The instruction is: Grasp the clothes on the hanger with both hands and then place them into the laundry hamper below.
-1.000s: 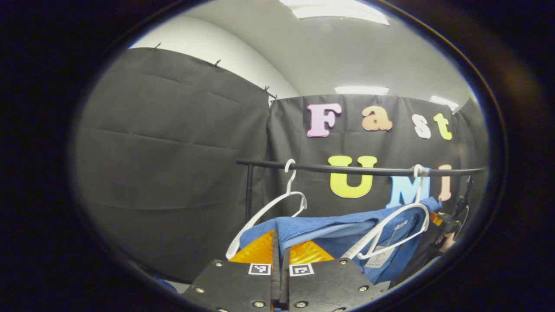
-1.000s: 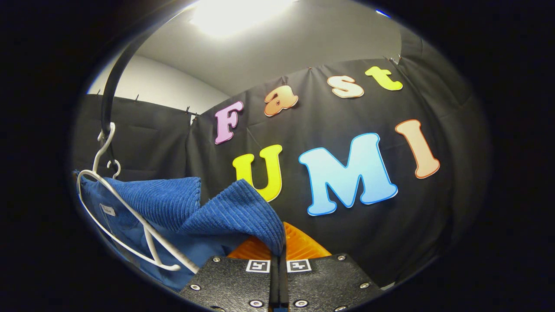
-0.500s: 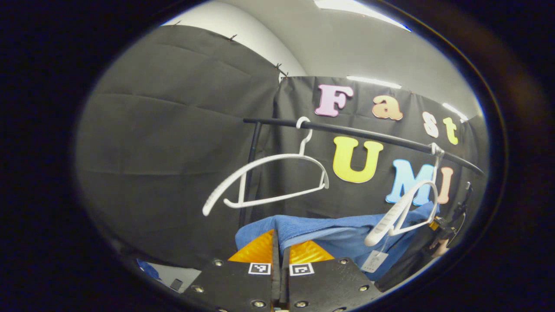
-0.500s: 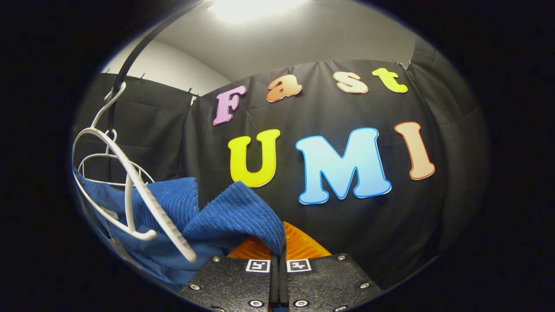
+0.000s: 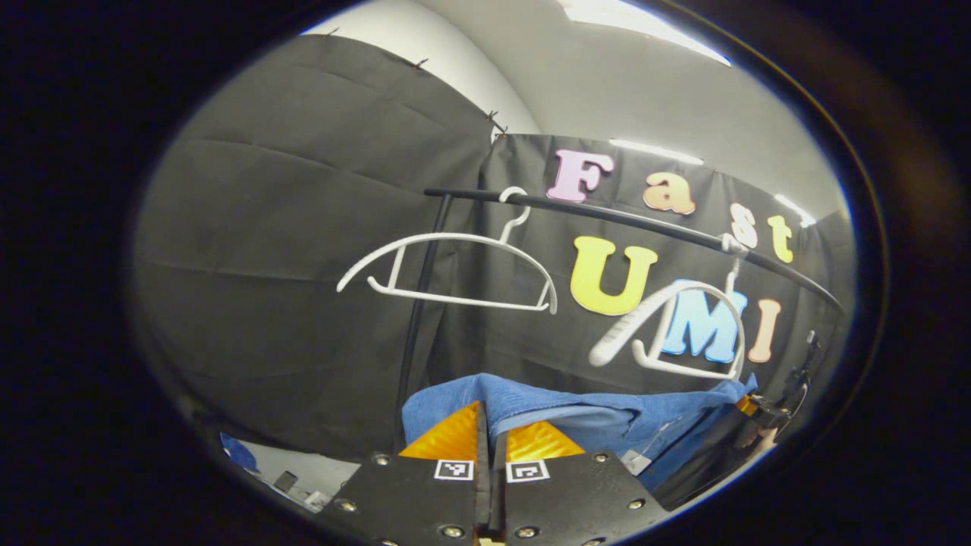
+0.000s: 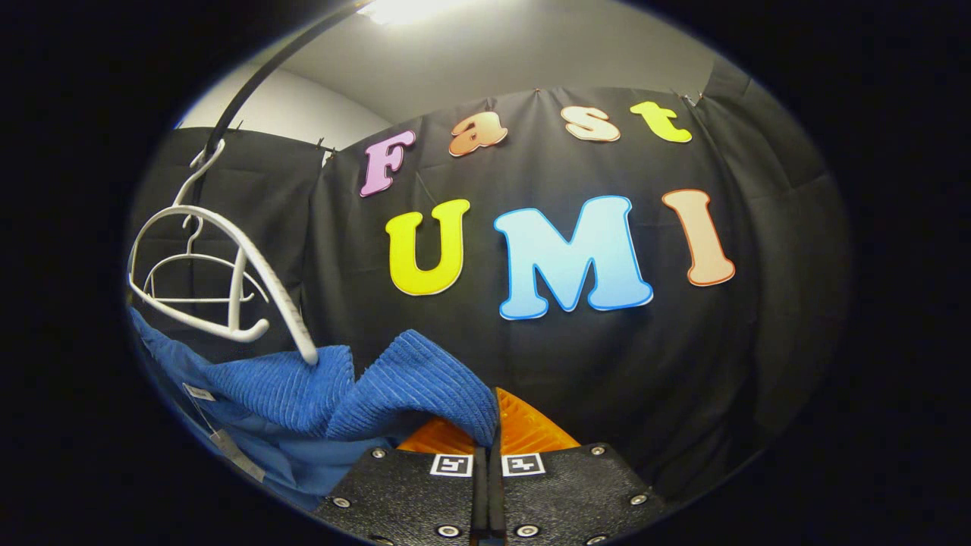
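A blue corduroy garment (image 5: 561,409) stretches between the two grippers, below and free of both white hangers. My left gripper (image 5: 489,436) is shut on its near edge. In the right gripper view the same garment (image 6: 341,387) drapes leftward with a tag dangling, and my right gripper (image 6: 489,432) is shut on a fold of it. One bare white hanger (image 5: 447,265) hangs near the rail's left end; a second hanger (image 5: 675,326) hangs farther right. Both hangers (image 6: 216,273) also show at the left of the right gripper view. The other gripper (image 5: 766,413) and a hand show at the garment's far end.
A black rail (image 5: 630,224) runs across on a black upright post (image 5: 421,303). Black cloth walls close in the back and the left. A bit of pale floor (image 5: 303,474) with small items shows at the lower left.
The garment has come down off both hangers, which now swing bare above it. Both grippers have moved lower while staying shut on the cloth.
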{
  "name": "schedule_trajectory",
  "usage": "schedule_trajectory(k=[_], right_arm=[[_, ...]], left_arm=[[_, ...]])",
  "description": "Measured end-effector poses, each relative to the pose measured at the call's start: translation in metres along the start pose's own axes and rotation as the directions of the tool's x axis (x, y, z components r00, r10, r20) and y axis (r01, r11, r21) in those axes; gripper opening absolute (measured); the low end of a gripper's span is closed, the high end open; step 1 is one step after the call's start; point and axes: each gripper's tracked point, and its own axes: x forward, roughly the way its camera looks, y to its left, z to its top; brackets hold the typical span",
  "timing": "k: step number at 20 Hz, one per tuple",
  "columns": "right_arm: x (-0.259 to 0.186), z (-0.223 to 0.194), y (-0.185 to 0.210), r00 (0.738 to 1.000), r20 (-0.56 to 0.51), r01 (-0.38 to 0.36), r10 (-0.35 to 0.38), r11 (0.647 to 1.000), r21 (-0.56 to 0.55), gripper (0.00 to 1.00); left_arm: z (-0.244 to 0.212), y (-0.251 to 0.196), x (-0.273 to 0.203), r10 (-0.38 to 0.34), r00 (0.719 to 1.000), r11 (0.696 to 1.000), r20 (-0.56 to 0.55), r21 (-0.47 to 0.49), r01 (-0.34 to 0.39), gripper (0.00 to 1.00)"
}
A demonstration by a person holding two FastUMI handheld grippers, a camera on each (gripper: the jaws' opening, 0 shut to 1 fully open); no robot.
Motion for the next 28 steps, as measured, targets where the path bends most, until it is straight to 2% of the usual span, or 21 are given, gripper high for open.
schedule_trajectory(k=[1, 2, 4, 5, 6, 7, 8, 9, 10, 11, 12, 13, 16, 17, 19, 21, 22, 24, 26, 28], right_arm=[[-0.012, -0.004, -0.005, 1.000, -0.024, 0.016, -0.015, 1.000, 0.007, 0.00], [-0.025, -0.004, -0.007, 0.999, -0.043, 0.027, -0.026, 0.999, 0.023, 0.00], [-0.058, 0.001, -0.008, 0.997, -0.065, 0.047, -0.045, 0.998, 0.032, 0.00], [-0.077, 0.005, -0.008, 0.996, -0.068, 0.062, -0.060, 0.998, 0.027, 0.00], [-0.098, 0.009, -0.005, 0.995, -0.070, 0.076, -0.075, 0.997, 0.017, 0.00], [-0.119, 0.014, 0.001, 0.994, -0.070, 0.090, -0.089, 0.996, 0.006, 0.00], [-0.140, 0.019, 0.009, 0.992, -0.071, 0.105, -0.105, 0.994, -0.005, 0.00], [-0.159, 0.024, 0.020, 0.991, -0.071, 0.116, -0.116, 0.993, -0.014, 0.00], [-0.173, 0.028, 0.031, 0.989, -0.072, 0.126, -0.126, 0.992, -0.008, 0.00], [-0.189, 0.030, 0.045, 0.989, -0.076, 0.128, -0.127, 0.992, 0.012, 0.00], [-0.204, 0.030, 0.059, 0.988, -0.080, 0.136, -0.133, 0.990, 0.028, 0.00], [-0.219, 0.029, 0.073, 0.986, -0.085, 0.143, -0.140, 0.989, 0.037, 0.00], [-0.256, 0.016, 0.111, 0.982, -0.103, 0.161, -0.156, 0.986, 0.043, 0.00], [-0.266, 0.010, 0.123, 0.980, -0.113, 0.168, -0.162, 0.985, 0.049, 0.00], [-0.285, -0.011, 0.141, 0.973, -0.153, 0.186, -0.174, 0.981, 0.063, 0.00], [-0.303, -0.036, 0.157, 0.962, -0.205, 0.197, -0.178, 0.977, 0.077, 0.00], [-0.310, -0.051, 0.164, 0.954, -0.242, 0.202, -0.176, 0.976, 0.086, 0.00], [-0.326, -0.084, 0.177, 0.933, -0.325, 0.200, -0.156, 0.974, 0.107, 0.00], [-0.339, -0.112, 0.179, 0.910, -0.384, 0.209, -0.157, 0.973, 0.100, 0.00], [-0.348, -0.143, 0.175, 0.879, -0.445, 0.233, -0.169, 0.968, 0.092, 0.00]], left_arm=[[-0.002, -0.005, -0.009, -0.012, 1.000, 1.000, -0.002, 0.007, 0.012, 0.00], [-0.006, -0.011, -0.021, -0.031, 0.999, 0.999, -0.014, 0.008, 0.031, 0.00], [-0.004, -0.030, -0.041, -0.109, 0.994, 0.994, -0.015, 0.022, 0.109, 0.05], [0.001, -0.042, -0.050, -0.152, 0.988, 0.988, -0.013, 0.034, 0.152, 0.00], [0.005, -0.051, -0.061, -0.195, 0.981, 0.980, -0.013, 0.038, 0.195, 0.05], [0.008, -0.059, -0.070, -0.241, 0.971, 0.970, -0.012, 0.034, 0.241, 0.00], [0.011, -0.070, -0.075, -0.291, 0.957, 0.956, -0.016, 0.025, 0.291, 0.00], [0.012, -0.077, -0.080, -0.338, 0.941, 0.941, -0.022, 0.026, 0.339, 0.05], [0.011, -0.082, -0.085, -0.381, 0.924, 0.924, -0.036, 0.029, 0.382, 0.01], [0.007, -0.089, -0.089, -0.429, 0.902, 0.902, -0.055, 0.029, 0.430, 0.05], [0.000, -0.095, -0.095, -0.474, 0.877, 0.878, -0.075, 0.032, 0.477, 0.05], [-0.007, -0.099, -0.099, -0.509, 0.856, 0.857, -0.088, 0.043, 0.514, 0.01], [-0.036, -0.100, -0.107, -0.573, 0.808, 0.812, -0.139, 0.040, 0.583, 0.00], [-0.047, -0.099, -0.110, -0.587, 0.793, 0.799, -0.162, 0.040, 0.600, 0.05], [-0.075, -0.097, -0.114, -0.607, 0.766, 0.778, -0.212, 0.037, 0.627, 0.01], [-0.107, -0.089, -0.114, -0.589, 0.763, 0.772, -0.266, 0.092, 0.628, 0.04], [-0.126, -0.087, -0.113, -0.573, 0.763, 0.765, -0.298, 0.139, 0.629, 0.01], [-0.173, -0.082, -0.119, -0.553, 0.741, 0.750, -0.382, 0.159, 0.642, 0.01], [-0.214, -0.079, -0.124, -0.545, 0.716, 0.755, -0.437, 0.116, 0.645, 0.01], [-0.252, -0.068, -0.124, -0.510, 0.706, 0.767, -0.491, 0.112, 0.632, 0.01]])
